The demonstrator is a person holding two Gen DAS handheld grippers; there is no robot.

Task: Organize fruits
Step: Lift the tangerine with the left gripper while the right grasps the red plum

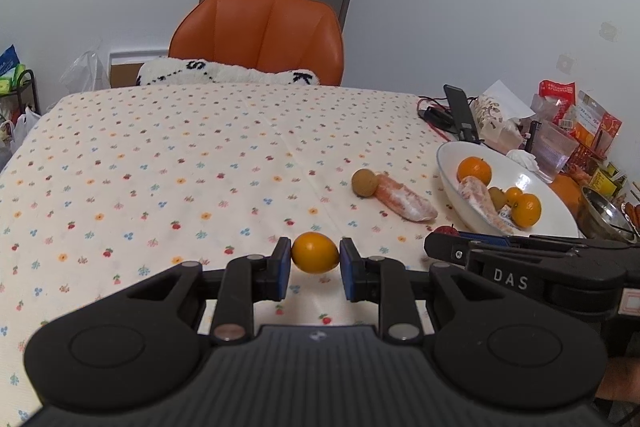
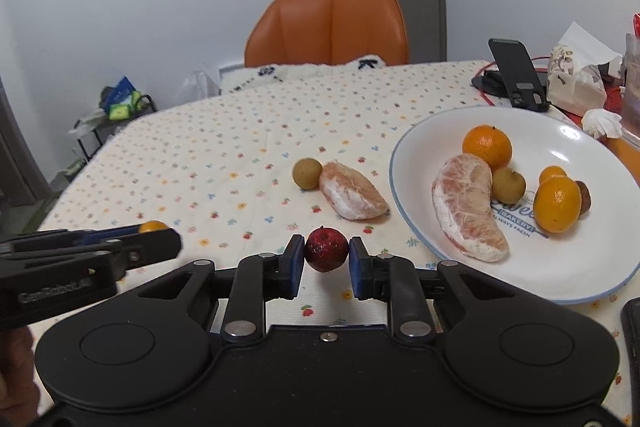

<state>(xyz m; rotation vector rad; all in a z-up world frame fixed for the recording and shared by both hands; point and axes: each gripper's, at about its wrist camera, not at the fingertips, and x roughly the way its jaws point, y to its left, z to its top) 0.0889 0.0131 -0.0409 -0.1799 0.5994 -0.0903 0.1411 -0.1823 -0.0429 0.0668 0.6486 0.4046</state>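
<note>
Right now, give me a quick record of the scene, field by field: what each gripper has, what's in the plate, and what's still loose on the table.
left gripper: shut on small orange
right gripper: shut on red fruit
white plate: two pomelo-like peeled segment pieces? no, one peeled segment, oranges, small brown fruits
loose on tablecloth: brown round fruit touching second peeled segment

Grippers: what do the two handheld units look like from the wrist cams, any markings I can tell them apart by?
Both are matte black with blue pads on the two fingers, silver pivot pins and a ribbed body flanked by round housings. The left gripper carries faint "GenRobot.AI" lettering on its side in the right wrist view. The right gripper reads "DAS" on its side in the left wrist view. No cables or sleeves show.
</note>
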